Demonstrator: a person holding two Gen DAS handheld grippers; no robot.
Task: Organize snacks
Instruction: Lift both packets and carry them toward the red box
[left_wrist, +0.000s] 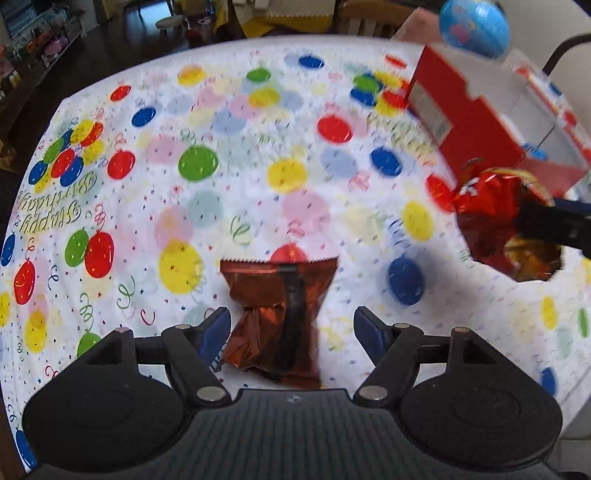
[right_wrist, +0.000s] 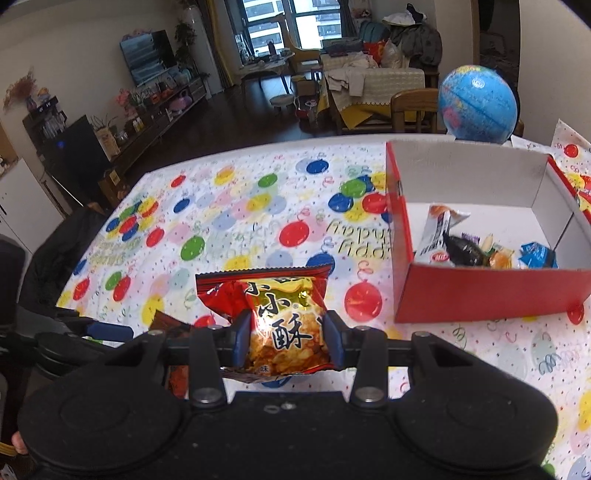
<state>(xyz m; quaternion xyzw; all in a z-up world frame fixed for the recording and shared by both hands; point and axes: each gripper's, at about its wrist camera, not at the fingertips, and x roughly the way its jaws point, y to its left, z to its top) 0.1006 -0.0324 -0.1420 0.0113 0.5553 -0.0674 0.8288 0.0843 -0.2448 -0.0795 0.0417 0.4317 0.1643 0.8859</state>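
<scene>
Snacks partly sorted: several lie in the red box (right_wrist: 480, 295); right gripper (right_wrist: 288, 338) clamps a crisp packet (right_wrist: 284, 317); left gripper (left_wrist: 291, 328), jaws apart, straddles a brown packet (left_wrist: 277, 310) on the desk (left_wrist: 258, 166).

red box (left_wrist: 480, 122) motion-blurred and cut by frame edge, globe (left_wrist: 474, 26) smeared, brown packet's (left_wrist: 275, 317) print unreadable

Red-yellow snack bag (right_wrist: 284, 325) upright; brown packet (left_wrist: 277, 317) flat on cloth; red box (right_wrist: 480, 291) part-filled.
</scene>
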